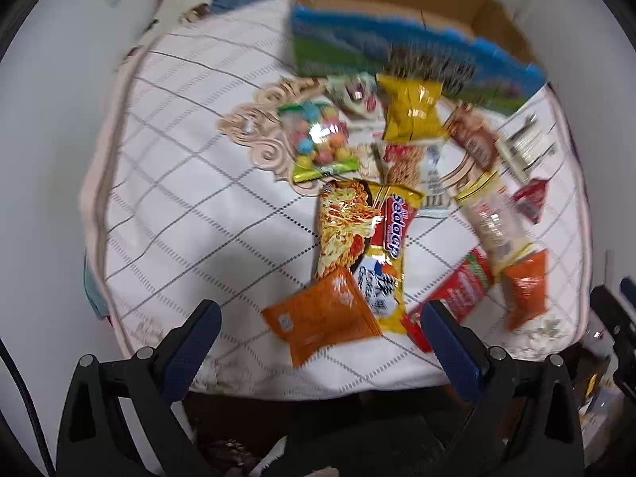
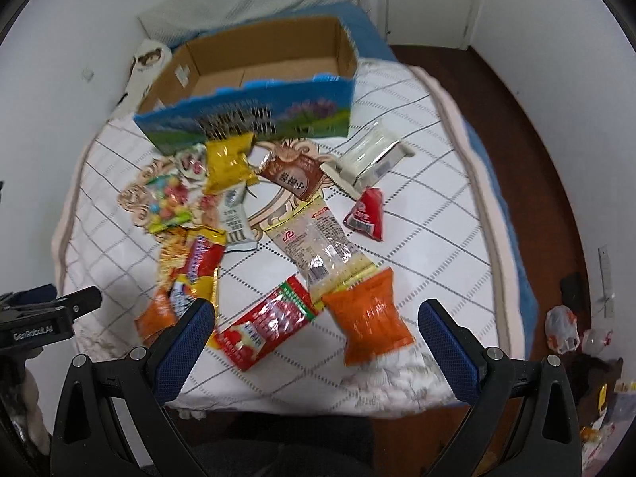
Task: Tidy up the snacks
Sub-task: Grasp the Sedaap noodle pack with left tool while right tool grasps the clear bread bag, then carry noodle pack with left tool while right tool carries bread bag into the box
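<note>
Several snack packets lie on a white quilted bed [image 1: 179,218]. An empty cardboard box [image 2: 258,75] with a blue printed front stands at the far side; it also shows in the left wrist view [image 1: 397,51]. My left gripper [image 1: 318,316] is open, above an orange packet [image 1: 322,314] at the near edge, beside a yellow noodle packet [image 1: 365,234]. My right gripper [image 2: 316,314] is open, above a red packet [image 2: 266,322] and another orange packet [image 2: 369,318]. A long clear cracker packet [image 2: 318,238] lies behind them.
Farther back lie a yellow bag [image 2: 230,163], a brown packet [image 2: 294,175], a candy bag [image 2: 167,202], a white packet [image 2: 373,155] and a small red packet [image 2: 365,214]. White walls flank the bed [image 2: 417,278]. Brown floor [image 2: 516,127] runs right, with clutter [image 2: 564,330].
</note>
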The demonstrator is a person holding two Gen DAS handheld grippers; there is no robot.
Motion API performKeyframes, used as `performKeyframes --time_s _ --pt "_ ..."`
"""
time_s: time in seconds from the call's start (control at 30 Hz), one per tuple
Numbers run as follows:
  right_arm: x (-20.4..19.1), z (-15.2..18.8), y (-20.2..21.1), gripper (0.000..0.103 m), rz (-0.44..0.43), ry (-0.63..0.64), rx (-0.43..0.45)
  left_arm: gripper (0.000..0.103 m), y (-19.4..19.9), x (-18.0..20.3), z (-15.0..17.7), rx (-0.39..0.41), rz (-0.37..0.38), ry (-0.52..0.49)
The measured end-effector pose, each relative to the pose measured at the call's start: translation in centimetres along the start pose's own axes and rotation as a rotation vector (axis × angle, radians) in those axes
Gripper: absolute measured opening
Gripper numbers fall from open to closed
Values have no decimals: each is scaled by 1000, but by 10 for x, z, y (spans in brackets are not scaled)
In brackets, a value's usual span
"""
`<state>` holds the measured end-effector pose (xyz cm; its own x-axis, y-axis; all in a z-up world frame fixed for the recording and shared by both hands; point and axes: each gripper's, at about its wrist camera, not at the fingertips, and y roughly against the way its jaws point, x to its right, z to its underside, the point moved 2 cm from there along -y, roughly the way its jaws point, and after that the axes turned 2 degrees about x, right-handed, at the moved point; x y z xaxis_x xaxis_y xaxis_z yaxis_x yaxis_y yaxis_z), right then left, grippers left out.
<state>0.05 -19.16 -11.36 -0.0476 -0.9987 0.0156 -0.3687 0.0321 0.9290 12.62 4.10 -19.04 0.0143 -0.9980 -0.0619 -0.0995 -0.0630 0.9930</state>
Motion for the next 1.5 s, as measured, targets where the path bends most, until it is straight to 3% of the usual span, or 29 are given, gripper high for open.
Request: performKeyframes --time_s 0.27,0.47,0.5,0.6,0.7,0.87,0.97,1.13,1.3,1.5 --pt "-16 -38 -124 103 12 176 -186 103 -99 30 -35 -201 12 -116" --pt "-29 -50 -193 103 -6 273 -317 101 -152 45 -41 -311 11 -185" --pt "-31 -50 -200 103 -4 285 -333 92 -155 45 -41 -313 11 -182" --pt "-29 -50 -220 102 5 259 -374 89 -156 36 -39 -307 36 -125" --pt "-24 -50 -230 93 -12 189 -386 89 -146 15 -43 -274 19 -50" --pt "7 -60 -236 79 -42 -86 -382 89 -135 -12 -53 -219 -33 63" --pt "17 -67 -240 78 -178 -261 -393 89 -137 -17 -55 -242 -12 59" --pt "5 -75 -247 84 -111 -112 -376 90 -159 -14 -44 -268 23 26" --pt "-16 -70 -276 84 -53 10 -413 85 -159 -29 -23 -223 40 54" --pt "-21 -64 -275 57 -13 -58 -298 85 -137 -38 4 -153 36 68"
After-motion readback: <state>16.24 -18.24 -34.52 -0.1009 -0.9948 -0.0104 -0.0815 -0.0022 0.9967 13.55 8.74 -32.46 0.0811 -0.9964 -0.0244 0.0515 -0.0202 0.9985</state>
